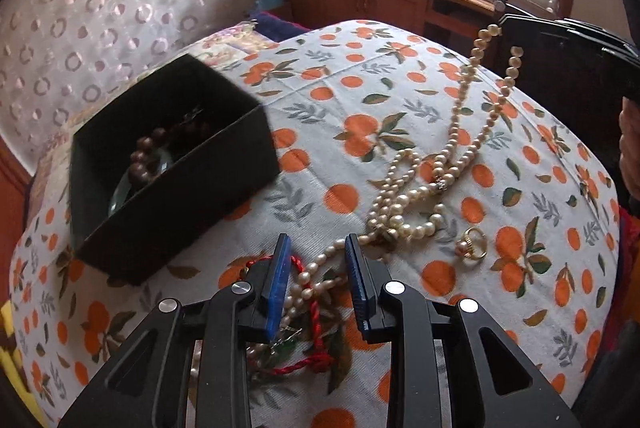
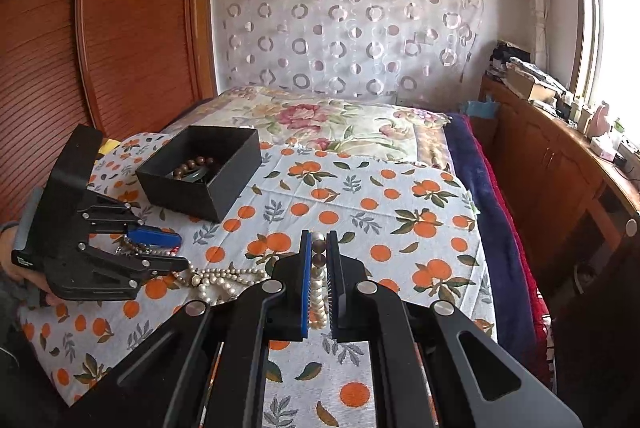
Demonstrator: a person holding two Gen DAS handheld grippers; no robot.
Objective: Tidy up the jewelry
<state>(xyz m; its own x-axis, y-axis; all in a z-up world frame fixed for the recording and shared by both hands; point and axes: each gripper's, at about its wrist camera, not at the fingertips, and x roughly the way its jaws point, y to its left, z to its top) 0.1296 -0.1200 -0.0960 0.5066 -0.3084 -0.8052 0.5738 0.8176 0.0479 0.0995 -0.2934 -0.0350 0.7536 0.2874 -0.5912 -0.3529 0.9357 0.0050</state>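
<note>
A long pearl necklace (image 1: 460, 148) lies on the orange-print cloth (image 1: 360, 88). One end of it rises to the right gripper's dark body (image 1: 568, 60) at the top right. In the right wrist view my right gripper (image 2: 319, 235) is shut on that pearl strand (image 2: 319, 284). My left gripper (image 1: 318, 240) is open low over a tangle of pearls and a red cord (image 1: 316, 312), which lie between its blue pads (image 1: 280, 276) untouched. A gold ring (image 1: 474, 243) rests to the right. The black box (image 1: 168, 204) at the left holds a brown bead bracelet (image 1: 148, 156).
The cloth covers a bed with a floral cover (image 2: 320, 124) behind it. A wooden wardrobe (image 2: 120, 28) stands at the left. A cluttered wooden cabinet (image 2: 552, 164) runs under the window at the right. A hand (image 2: 16, 268) holds the left gripper near the bed's left edge.
</note>
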